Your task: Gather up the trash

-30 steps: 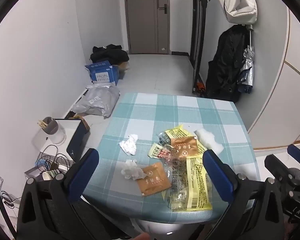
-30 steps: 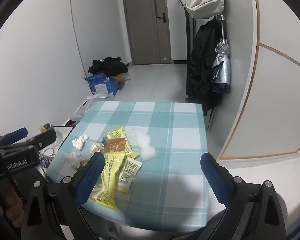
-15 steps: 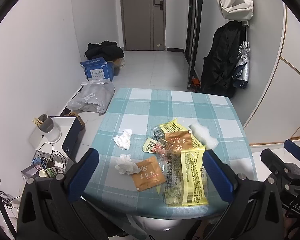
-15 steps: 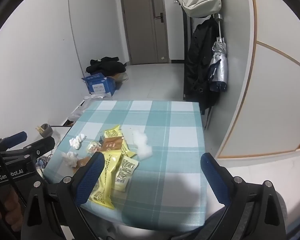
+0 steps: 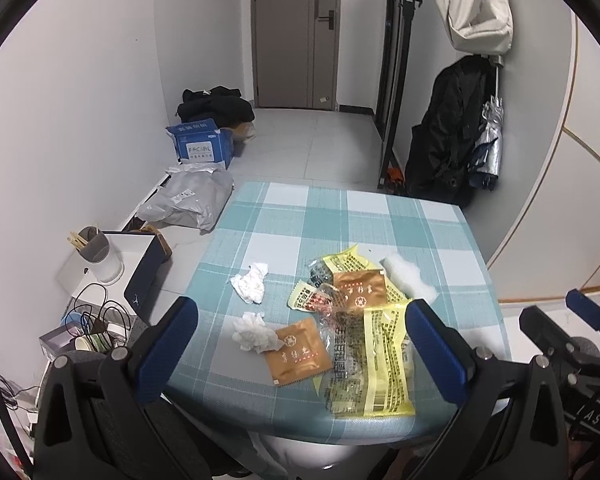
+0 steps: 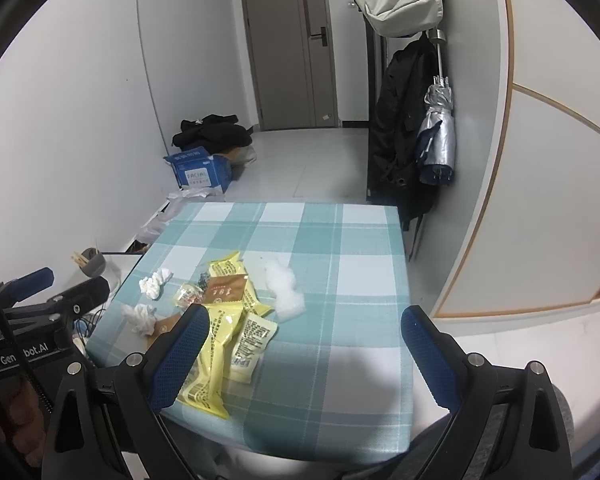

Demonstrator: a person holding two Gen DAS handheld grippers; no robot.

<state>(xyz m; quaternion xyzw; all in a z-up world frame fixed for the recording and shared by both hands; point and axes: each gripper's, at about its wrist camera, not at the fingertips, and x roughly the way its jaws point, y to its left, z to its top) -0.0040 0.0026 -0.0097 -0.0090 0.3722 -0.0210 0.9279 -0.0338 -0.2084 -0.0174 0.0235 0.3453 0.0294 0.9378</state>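
A teal checked table [image 5: 308, 216] [image 6: 356, 248] carries trash: two crumpled white tissues [image 5: 251, 283] [image 5: 254, 332], orange-brown sachets [image 5: 298, 351] [image 5: 360, 289], yellow wrappers [image 5: 386, 364] [image 6: 208, 364] and a white cotton wad [image 5: 410, 280] [image 6: 285, 291]. My left gripper [image 5: 302, 344] is open and empty, above the table's near edge over the sachet and wrappers. My right gripper [image 6: 304, 354] is open and empty, above the near right part of the table, its left finger over the yellow wrappers.
On the floor at left are a blue carton [image 5: 201, 145], a grey plastic bag [image 5: 188, 200], black clothes [image 5: 214, 104], a white box with a cup of sticks [image 5: 96, 252] and cables. A dark coat and umbrella [image 5: 456, 136] hang at right. A door [image 5: 294, 32] is at the back.
Both grippers have drawn back and risen a little, so the table and trash look slightly farther off. Both stay open and nothing on the table has moved.
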